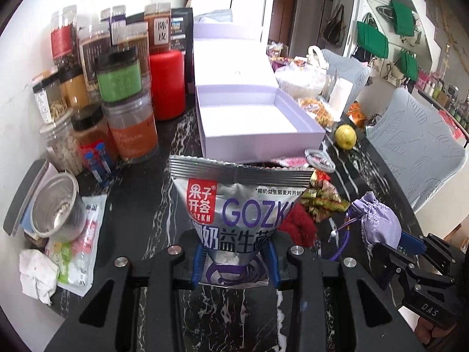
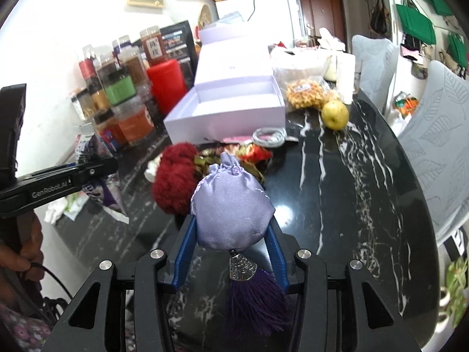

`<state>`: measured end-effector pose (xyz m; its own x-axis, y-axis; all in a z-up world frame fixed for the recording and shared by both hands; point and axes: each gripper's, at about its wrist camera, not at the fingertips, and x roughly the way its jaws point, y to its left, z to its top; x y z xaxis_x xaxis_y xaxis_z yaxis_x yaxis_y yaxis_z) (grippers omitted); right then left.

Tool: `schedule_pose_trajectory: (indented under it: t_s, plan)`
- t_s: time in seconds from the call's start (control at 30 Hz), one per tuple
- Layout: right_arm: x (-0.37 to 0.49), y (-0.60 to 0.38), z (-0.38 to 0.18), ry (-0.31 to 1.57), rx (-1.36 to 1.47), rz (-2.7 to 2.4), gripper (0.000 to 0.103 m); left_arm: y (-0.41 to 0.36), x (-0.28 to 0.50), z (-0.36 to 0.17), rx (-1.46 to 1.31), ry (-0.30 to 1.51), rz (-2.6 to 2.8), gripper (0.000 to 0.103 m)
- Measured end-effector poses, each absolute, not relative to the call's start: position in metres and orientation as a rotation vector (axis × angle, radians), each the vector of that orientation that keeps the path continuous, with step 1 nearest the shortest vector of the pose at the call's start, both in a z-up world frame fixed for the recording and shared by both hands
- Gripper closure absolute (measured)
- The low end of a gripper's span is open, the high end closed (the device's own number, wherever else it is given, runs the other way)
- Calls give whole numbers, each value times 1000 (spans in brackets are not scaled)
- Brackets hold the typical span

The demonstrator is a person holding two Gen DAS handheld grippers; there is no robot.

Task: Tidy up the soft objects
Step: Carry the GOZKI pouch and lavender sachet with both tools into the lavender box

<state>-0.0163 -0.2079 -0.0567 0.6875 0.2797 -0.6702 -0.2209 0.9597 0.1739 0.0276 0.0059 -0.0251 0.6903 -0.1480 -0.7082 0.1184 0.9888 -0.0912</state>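
The left hand-held gripper [image 1: 234, 259] is clamped on the lower part of a silver snack bag [image 1: 234, 205] printed with "GOZKH", its blue pads pressing in on both sides so the foil bunches between them; the bag stands upright off the black marbled worktop [image 2: 337, 190]. The right hand-held gripper [image 2: 233, 243] holds a lavender satin pouch [image 2: 231, 205] between its blue fingers [image 2: 186, 252], drawstring neck pointing away and a silver charm with a purple tassel [image 2: 255, 302] hanging toward the camera. In the left wrist view the same pouch shows at the right, clear of the surface.

Ahead of both, toward the far edge of the worktop, an open lilac gift box [image 1: 252, 117] sits with its lid raised and nothing visible inside. Just in front of it lie a red fluffy item [image 2: 173, 182], a green and red patterned fabric piece [image 2: 249, 155] and a coiled clear ring [image 2: 269, 136]. A yellow pear [image 2: 335, 114] rests near the right edge, beside a bag of yellowish snacks [image 2: 304, 94]. Stacked jars [image 1: 117, 94] and a red canister [image 1: 167, 82] crowd the left edge by the wall
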Motion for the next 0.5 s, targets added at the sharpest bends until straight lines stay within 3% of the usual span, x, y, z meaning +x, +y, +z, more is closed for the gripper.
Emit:
schedule_pose_trajectory:
  t_s: [0.5]
  plan:
    - [2, -212, -10, 654, 46, 294, 57, -5, 42, 26, -6, 642, -165, 69]
